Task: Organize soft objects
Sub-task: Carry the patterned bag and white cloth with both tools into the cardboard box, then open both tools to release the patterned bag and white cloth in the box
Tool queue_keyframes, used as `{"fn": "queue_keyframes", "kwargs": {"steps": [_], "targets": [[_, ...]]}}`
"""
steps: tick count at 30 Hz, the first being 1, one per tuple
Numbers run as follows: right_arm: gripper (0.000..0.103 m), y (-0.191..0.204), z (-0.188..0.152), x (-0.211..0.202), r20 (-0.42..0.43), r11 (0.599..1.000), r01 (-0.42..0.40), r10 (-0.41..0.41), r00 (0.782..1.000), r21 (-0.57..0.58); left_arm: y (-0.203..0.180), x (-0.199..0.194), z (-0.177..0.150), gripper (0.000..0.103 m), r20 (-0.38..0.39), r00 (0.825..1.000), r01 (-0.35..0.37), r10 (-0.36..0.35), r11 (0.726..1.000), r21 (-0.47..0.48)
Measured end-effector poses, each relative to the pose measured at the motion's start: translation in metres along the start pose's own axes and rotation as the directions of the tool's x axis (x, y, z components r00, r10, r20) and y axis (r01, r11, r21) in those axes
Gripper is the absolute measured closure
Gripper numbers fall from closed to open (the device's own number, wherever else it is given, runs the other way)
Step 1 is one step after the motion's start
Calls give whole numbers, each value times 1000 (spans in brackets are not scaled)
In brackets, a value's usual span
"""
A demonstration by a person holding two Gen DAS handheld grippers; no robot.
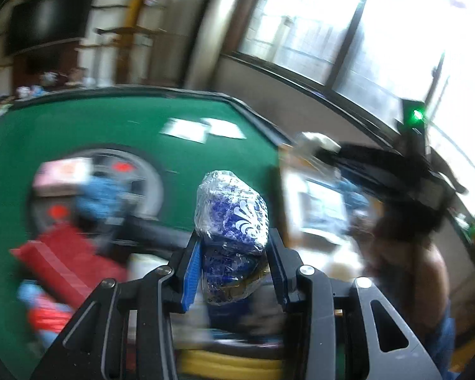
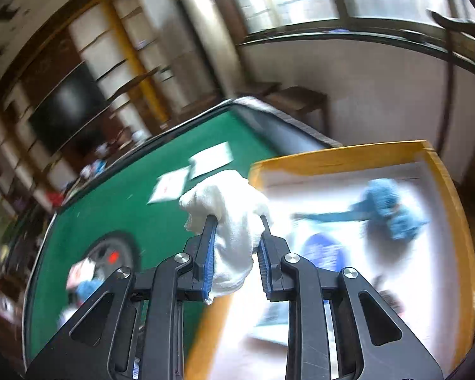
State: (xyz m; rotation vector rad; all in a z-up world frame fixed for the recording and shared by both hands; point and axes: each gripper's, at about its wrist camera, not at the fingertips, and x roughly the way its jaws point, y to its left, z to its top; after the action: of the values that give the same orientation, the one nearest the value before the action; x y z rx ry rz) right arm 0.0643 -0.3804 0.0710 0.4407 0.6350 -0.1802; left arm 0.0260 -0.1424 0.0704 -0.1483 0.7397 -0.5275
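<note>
- Left wrist view: black left gripper (image 1: pixel 234 250) with blue-padded fingers (image 1: pixel 191 275) fills the foreground, its jaws clamped on a crinkly blue-and-white patterned plastic-wrapped bundle (image 1: pixel 231 212). That bundle stands up between the jaws, its rounded top rising past the fingertips.
- Beyond it lies a green felt table (image 1: pixel 79 126) with two white cards (image 1: pixel 202 129) and a round dark centre panel (image 1: pixel 142 174) with red marks.
- Only this view shows the blurred clutter to the left: a red ribbed block (image 1: pixel 66 259), a fluffy blue cloth (image 1: pixel 101 196) and a pink-and-white packet (image 1: pixel 60 174).
- Right of the table, the right gripper (image 1: pixel 323 147) appears from outside, dark, with something white at its tip.
- Right wrist view: black right gripper (image 2: pixel 237 221) has its jaws shut on a white knitted cloth (image 2: pixel 231 215), which bulges out above the fingertips and hangs down between the pads.
- Only this view shows clearly the yellow-rimmed white tray (image 2: pixel 443 190) beside the table; the cloth is held over its near-left corner.
- Inside the tray lie a blurred fluffy blue item (image 2: pixel 389 205) and a blue-and-white packet (image 2: pixel 324 250).
</note>
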Motion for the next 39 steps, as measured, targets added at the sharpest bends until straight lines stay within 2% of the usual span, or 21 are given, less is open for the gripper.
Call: {"fn": "queue_keyframes", "kwargs": {"steps": [3,6,9,12,15,19,22,24,27,29,31,33,36,39], "targets": [[80,-32,15,-11,39,994,84,-87,995,66,-35,17,4,64,-32,998,55,-54,997,49],[80,-65,27,-20,56,975,184,-192,980,128,-60,35,8,64,-76,992,108,-102,992,71],[80,-101,36,-16,22,944,269,-278,960,190,-74,59,4,64,-141,981,141,-133,988,54],[80,-129,37,-3,-39,923,293,-293,955,249,-77,77,-5,64,-193,973,141,-129,989,50],[80,-131,34,-1,-69,924,282,-273,960,260,-78,86,-11,63,-228,966,138,-121,989,60],[80,-124,31,2,-75,929,285,-275,959,236,-76,82,-13,63,-219,969,134,-117,989,67],[71,-126,30,2,-80,922,291,-279,957,257,-77,83,-13,59,-214,970,129,-111,989,71],[50,-126,31,-1,-68,919,298,-291,954,259,-77,83,-12,53,-219,968,139,-123,988,61],[37,-119,34,-10,-22,918,318,-322,947,238,-77,82,-11,40,-208,967,161,-149,986,44],[37,-116,35,-16,8,921,307,-318,948,239,-78,78,-9,39,-190,969,167,-156,985,42],[37,-114,36,-24,58,935,243,-266,962,259,-79,73,-7,39,-176,973,161,-150,986,49],[37,-108,37,-32,110,948,196,-229,967,250,-81,65,-6,39,-161,975,165,-154,985,55],[37,-88,36,-42,180,970,142,-178,967,198,-82,51,-3,39,-135,979,160,-150,985,67],[37,-62,32,-41,201,988,92,-116,973,124,-79,38,-1,39,-108,987,129,-119,988,90]]}}
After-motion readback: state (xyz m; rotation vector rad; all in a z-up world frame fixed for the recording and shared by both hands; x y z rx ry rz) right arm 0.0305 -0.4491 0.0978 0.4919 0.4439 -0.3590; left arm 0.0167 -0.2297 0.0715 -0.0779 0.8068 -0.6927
